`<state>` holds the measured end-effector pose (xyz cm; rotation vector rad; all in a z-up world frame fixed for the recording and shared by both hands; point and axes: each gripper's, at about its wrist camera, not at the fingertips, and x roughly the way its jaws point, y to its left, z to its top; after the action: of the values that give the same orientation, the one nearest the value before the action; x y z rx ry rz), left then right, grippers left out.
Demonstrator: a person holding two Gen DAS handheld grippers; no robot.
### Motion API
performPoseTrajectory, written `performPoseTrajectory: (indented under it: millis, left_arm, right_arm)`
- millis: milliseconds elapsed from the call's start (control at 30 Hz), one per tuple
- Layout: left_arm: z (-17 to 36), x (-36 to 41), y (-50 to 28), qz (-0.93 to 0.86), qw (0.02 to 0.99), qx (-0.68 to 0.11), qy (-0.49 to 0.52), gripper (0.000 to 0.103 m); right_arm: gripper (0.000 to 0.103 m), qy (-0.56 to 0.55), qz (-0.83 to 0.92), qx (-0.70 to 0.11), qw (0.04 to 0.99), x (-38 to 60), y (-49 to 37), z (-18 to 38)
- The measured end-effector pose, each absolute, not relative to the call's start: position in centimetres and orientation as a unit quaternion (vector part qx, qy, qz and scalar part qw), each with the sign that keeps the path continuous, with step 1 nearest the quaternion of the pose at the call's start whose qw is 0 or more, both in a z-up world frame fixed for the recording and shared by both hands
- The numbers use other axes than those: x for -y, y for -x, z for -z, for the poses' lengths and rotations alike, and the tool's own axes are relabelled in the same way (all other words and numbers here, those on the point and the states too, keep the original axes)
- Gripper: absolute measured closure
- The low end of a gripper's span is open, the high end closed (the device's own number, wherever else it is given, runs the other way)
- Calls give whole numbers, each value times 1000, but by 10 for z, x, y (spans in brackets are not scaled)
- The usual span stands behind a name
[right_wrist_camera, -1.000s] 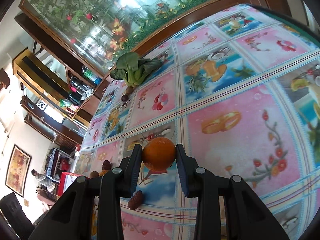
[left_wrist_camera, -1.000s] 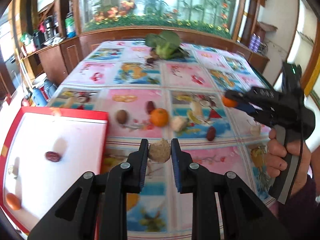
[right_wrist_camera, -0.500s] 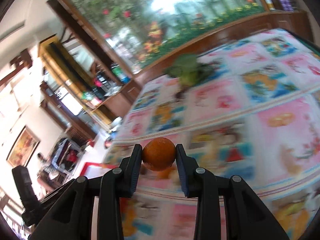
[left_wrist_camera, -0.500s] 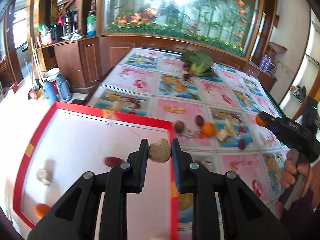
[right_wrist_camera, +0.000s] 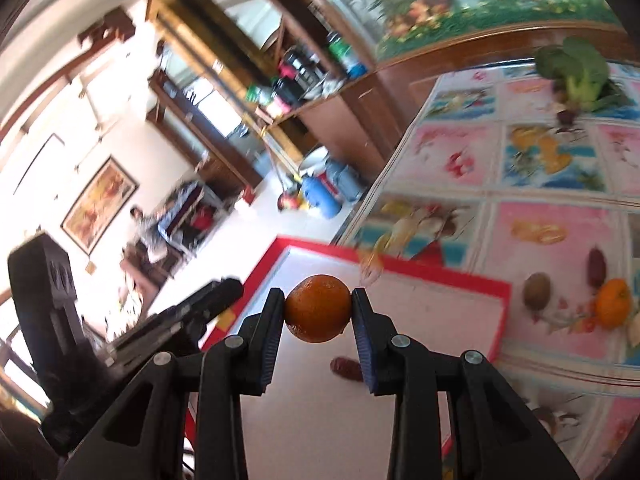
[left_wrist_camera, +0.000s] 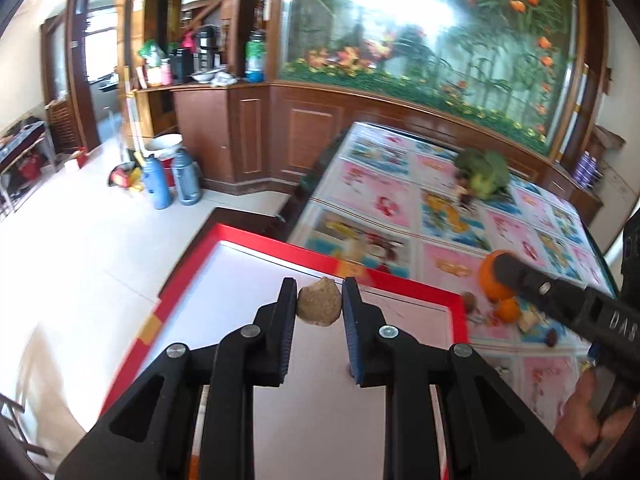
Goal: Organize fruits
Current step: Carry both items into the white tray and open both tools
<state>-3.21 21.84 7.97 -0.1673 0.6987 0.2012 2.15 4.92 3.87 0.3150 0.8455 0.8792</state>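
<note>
My left gripper [left_wrist_camera: 319, 307] is shut on a rough beige-brown round fruit [left_wrist_camera: 320, 306] and holds it above the white tray with a red rim [left_wrist_camera: 400, 280]. My right gripper [right_wrist_camera: 318, 309] is shut on a small orange [right_wrist_camera: 318, 308] above the same tray [right_wrist_camera: 452, 276]; it shows at the right of the left wrist view [left_wrist_camera: 496, 276]. A dark red date [right_wrist_camera: 346, 367] lies in the tray. On the tablecloth lie a brown kiwi [right_wrist_camera: 537, 291], a dark date [right_wrist_camera: 596, 266] and another orange [right_wrist_camera: 613, 307].
The patterned tablecloth [left_wrist_camera: 384, 200] covers the table right of the tray. A green leafy vegetable [left_wrist_camera: 482, 172] lies at the far end. The floor, blue flasks [left_wrist_camera: 160, 184] and wooden cabinets are off the table's left edge.
Both grippers have swung left with their fruits, from over the tablecloth to above the red-rimmed tray. The right gripper now sits close beside the left one.
</note>
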Motion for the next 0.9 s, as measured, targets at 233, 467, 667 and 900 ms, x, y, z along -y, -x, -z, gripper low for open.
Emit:
performPoseTrajectory:
  millis: [233, 467, 667, 900]
  left_arm:
    - [-68, -234, 33, -144, 920, -358, 72, 78]
    - [-46, -233, 30, -160, 904, -391, 69, 78]
    - [-31, -236, 31, -179, 891, -410, 74, 78]
    - [-20, -235, 33, -198, 879, -427, 77, 78]
  right_arm:
    - [70, -93, -408, -437, 796, -58, -12, -10]
    - [70, -93, -410, -433, 797, -57, -13, -9]
    - [70, -91, -407, -428, 802, -61, -12, -9]
    - [68, -97, -410, -439, 793, -62, -14, -6]
